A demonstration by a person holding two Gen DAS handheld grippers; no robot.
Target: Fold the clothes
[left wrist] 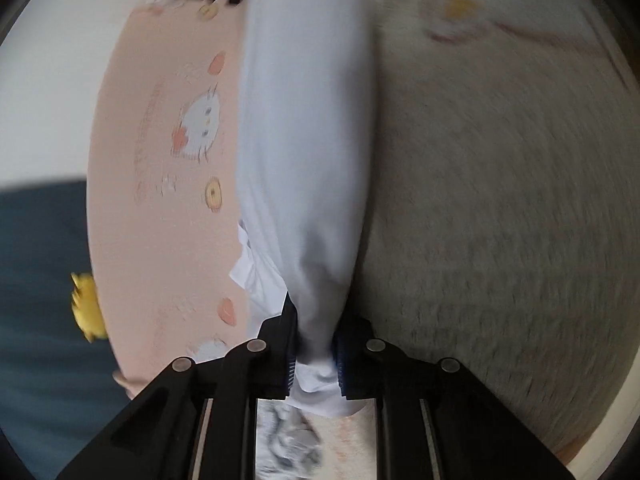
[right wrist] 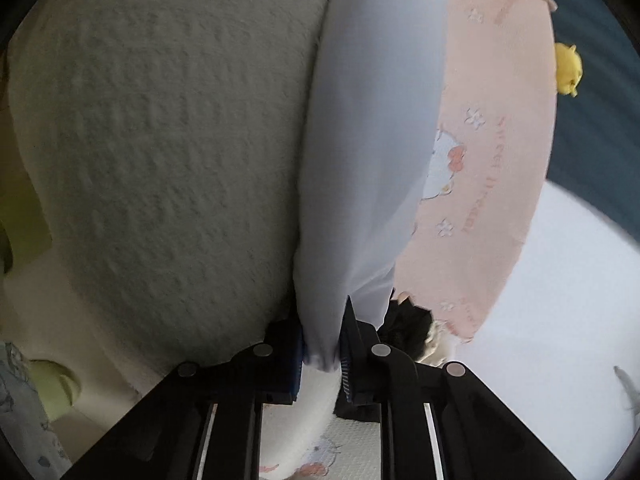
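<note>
Left gripper (left wrist: 315,354) pinching white garment (left wrist: 304,128), right gripper (right wrist: 323,354) likewise

A pale, plain white garment (left wrist: 304,128) is seen between black grippers, the left gripper (left wrist: 315,354) and the right gripper (right wrist: 323,354), whose pads (left wrist: 341,364) are ribbed in blue. The sheet (left wrist: 160,184) is coloured soft pink and is printed with white cartoon cat faces, red bows, orange and yellow round motifs, small white flowers and reddish lettering. A grey-beige blanket (right wrist: 160,140) with a nubbly woven texture is shown, and a bright yellow toy (right wrist: 568,68) is set against a dark blue surface (right wrist: 592,128).
</note>
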